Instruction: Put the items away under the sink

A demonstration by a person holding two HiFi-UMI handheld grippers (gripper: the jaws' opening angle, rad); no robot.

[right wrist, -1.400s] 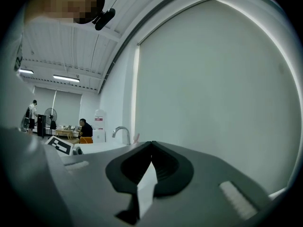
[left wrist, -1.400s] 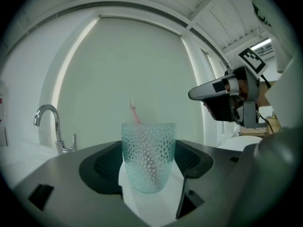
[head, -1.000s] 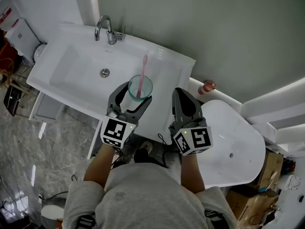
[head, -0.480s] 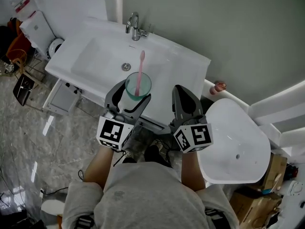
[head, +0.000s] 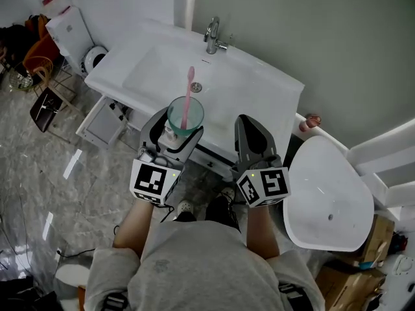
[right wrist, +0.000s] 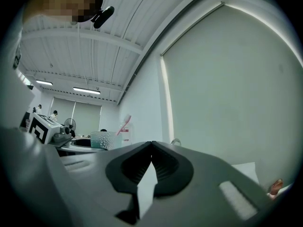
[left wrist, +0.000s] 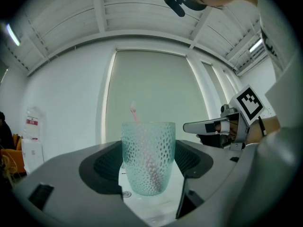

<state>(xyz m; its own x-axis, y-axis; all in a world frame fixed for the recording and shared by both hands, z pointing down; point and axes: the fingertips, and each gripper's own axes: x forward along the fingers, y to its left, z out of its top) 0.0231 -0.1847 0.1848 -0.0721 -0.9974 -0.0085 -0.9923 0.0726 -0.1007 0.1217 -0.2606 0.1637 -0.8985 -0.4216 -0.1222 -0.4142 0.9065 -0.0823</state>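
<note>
So, from my end the left gripper (head: 180, 131) was clamped on the teal cup (head: 186, 113). Its jaws pressed against both sides of the dimpled wall, and the cup sat upright between them. A pink toothbrush (head: 189, 91) stood inside the cup, leaning a bit, with its head poking above the rim.

From the head view I had the cup up in the air, just in front of the white sink's (head: 256, 92) near edge. The faucet (head: 213, 36) was at the back of the basin, well apart from it.

The right gripper (head: 248, 123) hung beside the left one at about the same height. Its jaws were pressed together with nothing in them, and the right gripper view showed the pads meeting with only a sliver of light below.

Under the sink's left end a white cabinet panel (head: 104, 120) stuck out over the marble floor (head: 58, 199). I honestly couldn't tell if it was a door or a drawer.
</note>
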